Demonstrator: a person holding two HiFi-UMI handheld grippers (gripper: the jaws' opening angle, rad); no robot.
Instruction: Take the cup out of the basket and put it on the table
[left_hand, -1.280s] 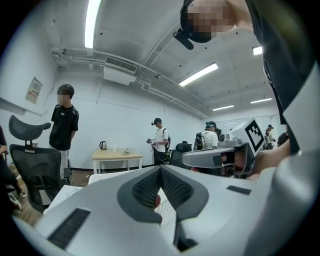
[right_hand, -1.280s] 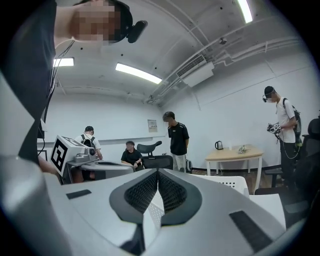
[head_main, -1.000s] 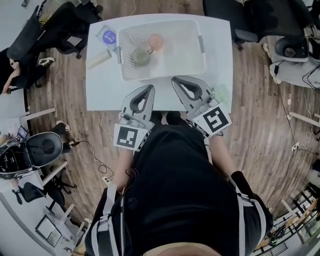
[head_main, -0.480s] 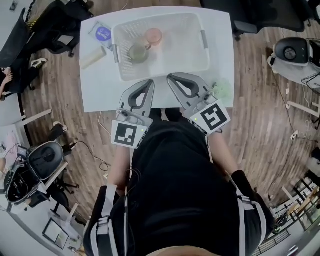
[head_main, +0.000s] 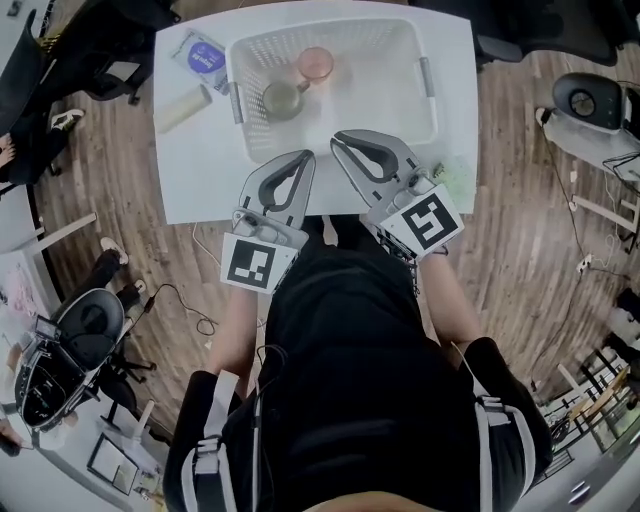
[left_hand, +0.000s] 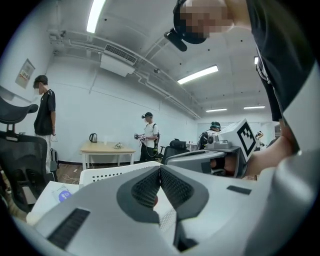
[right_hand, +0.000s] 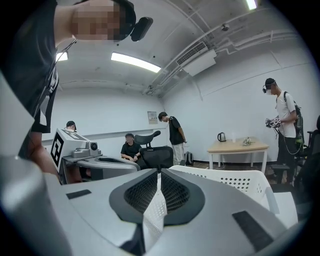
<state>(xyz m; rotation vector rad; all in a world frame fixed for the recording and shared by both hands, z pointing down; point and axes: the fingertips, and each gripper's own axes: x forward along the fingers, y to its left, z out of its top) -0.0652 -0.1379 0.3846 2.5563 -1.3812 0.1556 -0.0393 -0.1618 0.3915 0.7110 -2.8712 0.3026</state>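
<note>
Two cups sit in the basket (head_main: 385, 95), both upright in its left half: the green cup (head_main: 283, 100) nearer you, the pink cup (head_main: 316, 63) close behind it toward the far wall. The basket is on the white table (head_main: 200, 170), filling most of the far side.

Your left gripper (head_main: 305, 157) has its jaws pressed together with nothing between them, and its tip is at the basket's near rim. Your right gripper (head_main: 337, 140) is closed and empty too, its tip just over that near rim, beside the left one. The two grippers lie side by side and angle in toward each other, tips close. Both are apart from the cups, the green cup being the nearer one. Their marker cubes sit back by your torso.

In the left gripper view the left gripper (left_hand: 160, 167) shows its pads meeting in one line, the basket's (left_hand: 110, 172) holed rim behind them at left and the right gripper off to the right. In the right gripper view the right gripper (right_hand: 159, 172) shows the same closed line, the basket (right_hand: 235, 182) wall at right and the left gripper at left.

Left of the basket lie a blue-labelled packet (head_main: 200, 52) and a cream roll (head_main: 183, 108). A pale green thing (head_main: 455, 175) lies at the near right corner, too blurred to name
</note>
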